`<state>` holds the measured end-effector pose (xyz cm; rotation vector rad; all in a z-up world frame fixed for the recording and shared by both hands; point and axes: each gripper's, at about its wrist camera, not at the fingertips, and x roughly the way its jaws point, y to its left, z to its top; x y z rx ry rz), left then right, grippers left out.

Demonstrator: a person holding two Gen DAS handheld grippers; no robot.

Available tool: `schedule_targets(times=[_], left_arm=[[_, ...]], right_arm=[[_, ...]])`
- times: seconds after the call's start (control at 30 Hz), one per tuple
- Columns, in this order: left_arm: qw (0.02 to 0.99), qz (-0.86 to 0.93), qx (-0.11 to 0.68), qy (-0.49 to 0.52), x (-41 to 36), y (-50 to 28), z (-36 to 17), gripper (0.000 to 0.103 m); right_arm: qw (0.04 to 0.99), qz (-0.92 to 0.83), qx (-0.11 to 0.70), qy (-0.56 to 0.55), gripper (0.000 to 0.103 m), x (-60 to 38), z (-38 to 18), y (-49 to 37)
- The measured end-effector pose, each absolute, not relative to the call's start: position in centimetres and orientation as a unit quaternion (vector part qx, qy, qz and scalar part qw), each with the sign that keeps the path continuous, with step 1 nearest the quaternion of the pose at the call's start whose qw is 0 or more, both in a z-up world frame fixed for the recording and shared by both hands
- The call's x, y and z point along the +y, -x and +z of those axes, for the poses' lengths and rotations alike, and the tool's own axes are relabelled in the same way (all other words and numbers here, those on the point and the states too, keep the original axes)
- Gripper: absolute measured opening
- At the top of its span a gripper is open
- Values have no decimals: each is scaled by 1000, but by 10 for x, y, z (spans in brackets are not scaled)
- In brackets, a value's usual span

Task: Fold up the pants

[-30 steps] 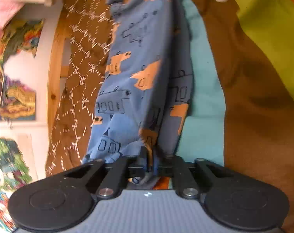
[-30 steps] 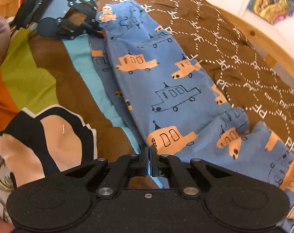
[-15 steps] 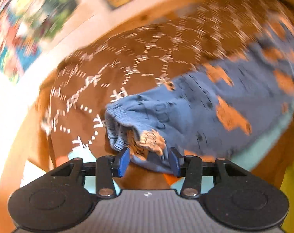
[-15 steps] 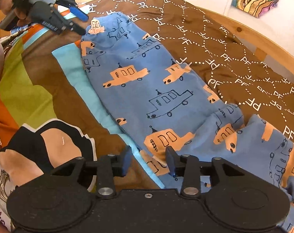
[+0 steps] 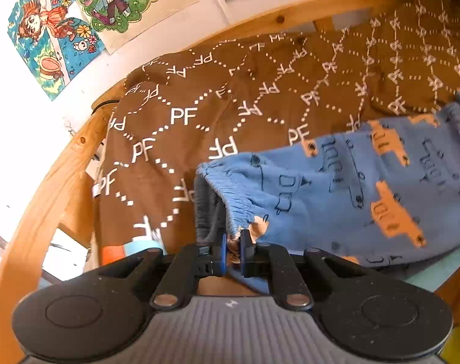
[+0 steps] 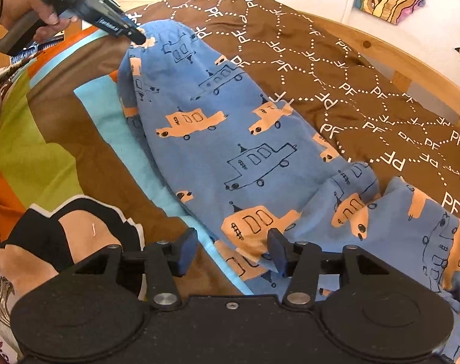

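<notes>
Right gripper: a second ago it was clenched on the near edge of the pants; now its jaws stand wide apart with nothing between them, poised just above the cloth near the crotch fold.
Left gripper: half a second ago its jaws were apart around the waistband; now they are pinched together on the waistband corner. The right view shows the same thing from across the bed, with the left gripper biting the top edge of the pants.
Pants: blue, printed with orange and outlined cars, lying on the bed, one leg folded over the other. The waistband end is near the far left of the right view; the leg ends run off toward the lower right, where the cloth is bunched.
Bed: the pants lie across the seam between a brown blanket with white letters and a striped cover.
Meaning for the task: the lengthwise fold looks done. I judge the left gripper's fresh hold on the waistband to be the start of a crosswise fold.
Risk: the bunched legs may fold in crooked unless smoothed first.
</notes>
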<state>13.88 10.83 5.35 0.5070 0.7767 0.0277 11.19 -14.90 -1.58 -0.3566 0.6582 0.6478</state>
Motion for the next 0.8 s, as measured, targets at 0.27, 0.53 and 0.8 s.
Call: schedule_targets(times=[0.27, 0.53, 0.8], left_arm=[[883, 28, 390, -259, 115, -141, 31, 13], [899, 13, 342, -273, 81, -101, 43, 79], [900, -142, 306, -277, -22, -90, 16, 96]], right_arm=[[877, 315, 327, 156, 55, -148, -20, -116], [885, 311, 315, 143, 65, -156, -14, -108], [927, 208, 295, 106, 96, -206, -7, -96]])
